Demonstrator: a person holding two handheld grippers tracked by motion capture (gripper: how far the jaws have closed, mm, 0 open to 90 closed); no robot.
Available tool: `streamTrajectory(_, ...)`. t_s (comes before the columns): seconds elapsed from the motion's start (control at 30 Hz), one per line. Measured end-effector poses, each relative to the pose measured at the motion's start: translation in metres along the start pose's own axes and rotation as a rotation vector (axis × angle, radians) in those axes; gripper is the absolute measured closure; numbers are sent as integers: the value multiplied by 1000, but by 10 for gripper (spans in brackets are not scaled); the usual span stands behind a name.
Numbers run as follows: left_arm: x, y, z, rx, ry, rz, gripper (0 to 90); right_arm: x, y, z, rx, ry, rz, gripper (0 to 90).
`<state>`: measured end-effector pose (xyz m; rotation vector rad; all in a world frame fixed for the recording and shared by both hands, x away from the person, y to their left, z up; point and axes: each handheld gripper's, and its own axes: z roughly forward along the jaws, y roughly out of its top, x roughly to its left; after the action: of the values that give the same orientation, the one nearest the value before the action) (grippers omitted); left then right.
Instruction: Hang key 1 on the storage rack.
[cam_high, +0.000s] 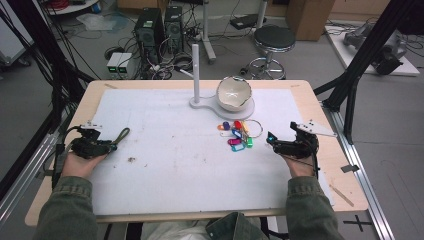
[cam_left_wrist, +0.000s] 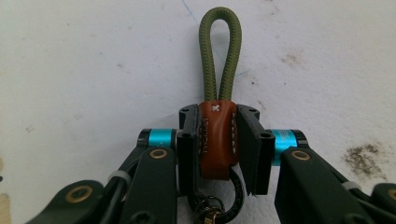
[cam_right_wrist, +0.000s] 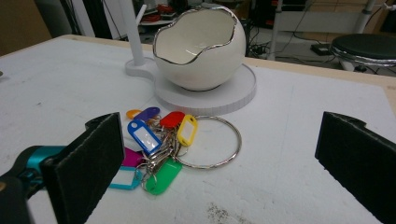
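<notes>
Both forearms came in from the bottom edge and rested low on the table (cam_high: 150, 210), palms under the grippers. Left gripper (cam_high: 111, 145) sat at the table's left side, jaws pointing right twd the centre. It was clamped on the brown leather tab (cam_left_wrist: 217, 140) of a key strap; pads pressed both sides of the tab. The green cord loop (cam_left_wrist: 220, 56) stuck out past the jaw tips, flat over the white mat, and a dark ring (cam_left_wrist: 233, 196) hung behind the tab betw the jaws.

Right gripper (cam_high: 272, 141) sat at the right side, jaws pointing left, spread wide w/ nothing betw them. The bunch of coloured key tags (cam_right_wrist: 156, 149) on its big metal ring (cam_right_wrist: 212, 142) lay just ahead of the jaws, not touching. An egg-shaped white bowl (cam_right_wrist: 201, 46) stood beyond on a round white base (cam_right_wrist: 233, 95).
</notes>
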<state>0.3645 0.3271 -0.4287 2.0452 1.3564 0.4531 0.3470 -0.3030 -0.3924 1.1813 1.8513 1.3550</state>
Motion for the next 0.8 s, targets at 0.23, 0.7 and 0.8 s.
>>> streamTrajectory(0.23,2,2,-8,-35,-12,-36,717,0,0,-2,2,-16,-3,7)
streamTrajectory(0.7,2,35,-36,-86,-46,-26,720,-1,0,-3,2,-33,11,7)
streamTrajectory(0.8,-1,51,-44,-101,-42,-12,721,-2,1,-6,-9,-35,24,7)
